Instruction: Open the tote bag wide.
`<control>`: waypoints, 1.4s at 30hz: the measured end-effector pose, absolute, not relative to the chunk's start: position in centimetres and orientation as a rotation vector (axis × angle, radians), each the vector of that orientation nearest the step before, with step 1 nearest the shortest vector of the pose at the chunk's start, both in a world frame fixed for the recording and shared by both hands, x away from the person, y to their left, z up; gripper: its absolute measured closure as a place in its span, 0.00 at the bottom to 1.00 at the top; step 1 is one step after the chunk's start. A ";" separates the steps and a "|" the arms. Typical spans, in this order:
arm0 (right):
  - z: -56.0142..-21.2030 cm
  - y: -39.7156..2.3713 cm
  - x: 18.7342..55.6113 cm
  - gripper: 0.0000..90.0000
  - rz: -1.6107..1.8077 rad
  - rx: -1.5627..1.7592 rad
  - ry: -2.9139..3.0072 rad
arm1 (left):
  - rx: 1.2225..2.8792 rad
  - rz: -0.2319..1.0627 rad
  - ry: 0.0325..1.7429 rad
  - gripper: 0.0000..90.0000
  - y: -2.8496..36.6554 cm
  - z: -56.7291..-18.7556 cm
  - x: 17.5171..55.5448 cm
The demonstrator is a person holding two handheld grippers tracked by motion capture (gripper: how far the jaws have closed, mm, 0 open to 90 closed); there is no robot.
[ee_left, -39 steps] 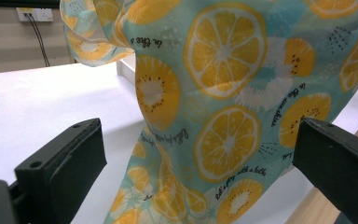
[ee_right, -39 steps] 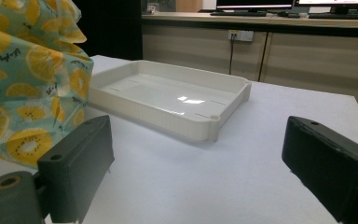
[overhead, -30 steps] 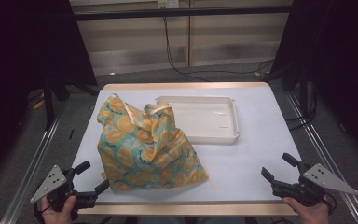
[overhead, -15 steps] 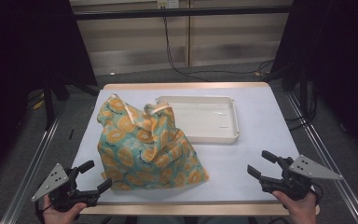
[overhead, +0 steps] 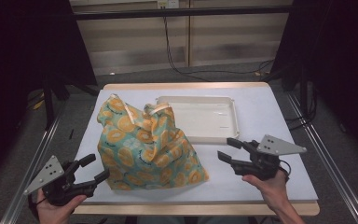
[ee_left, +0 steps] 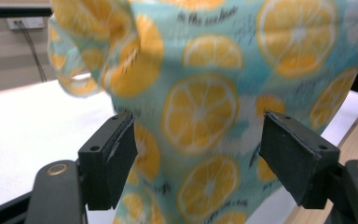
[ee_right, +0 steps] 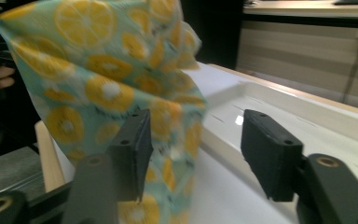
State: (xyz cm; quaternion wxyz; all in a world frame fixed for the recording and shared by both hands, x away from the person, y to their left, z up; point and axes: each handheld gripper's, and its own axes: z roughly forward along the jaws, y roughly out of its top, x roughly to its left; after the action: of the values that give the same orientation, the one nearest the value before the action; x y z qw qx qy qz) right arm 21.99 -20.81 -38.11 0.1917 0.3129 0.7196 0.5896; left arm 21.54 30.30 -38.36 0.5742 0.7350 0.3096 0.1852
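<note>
A teal fabric bag printed with orange slices stands slumped and crumpled on the white table, handles up, just beside a shallow cream tray.

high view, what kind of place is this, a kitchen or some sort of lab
Most likely a lab or recording workspace, not a kitchen. A white-topped table stands alone on grey floor with dark curtains at the sides, cables run along the panelled back wall, and on the table are a lemon-print bag and an empty white tray.

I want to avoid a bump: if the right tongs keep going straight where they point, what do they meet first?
Most likely the lemon-print bag: the right tongs point left at its lower corner, nothing between them, though depth is unclear.
</note>
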 end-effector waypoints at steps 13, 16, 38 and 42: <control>-36.2 -15.0 27.1 0.49 1.741 0.774 2.122 | 1.663 0.387 0.665 0.60 31.5 -35.9 25.0; -35.1 -14.2 28.4 0.46 1.761 0.762 2.122 | 1.665 0.381 0.660 0.61 31.5 -35.4 26.1; -29.7 -7.7 33.4 0.27 1.789 0.602 2.212 | 1.658 0.325 0.747 0.35 30.9 -33.6 33.0; -29.5 -6.8 33.6 0.29 1.789 0.573 2.231 | 1.685 0.323 0.750 0.37 30.3 -33.8 33.7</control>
State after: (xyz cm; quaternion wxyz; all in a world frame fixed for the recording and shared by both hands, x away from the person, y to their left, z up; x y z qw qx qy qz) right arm 33.64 -6.77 -29.49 0.1123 0.1952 0.7600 0.6096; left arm 33.68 30.32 -33.85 0.5928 0.7248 0.3224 0.1387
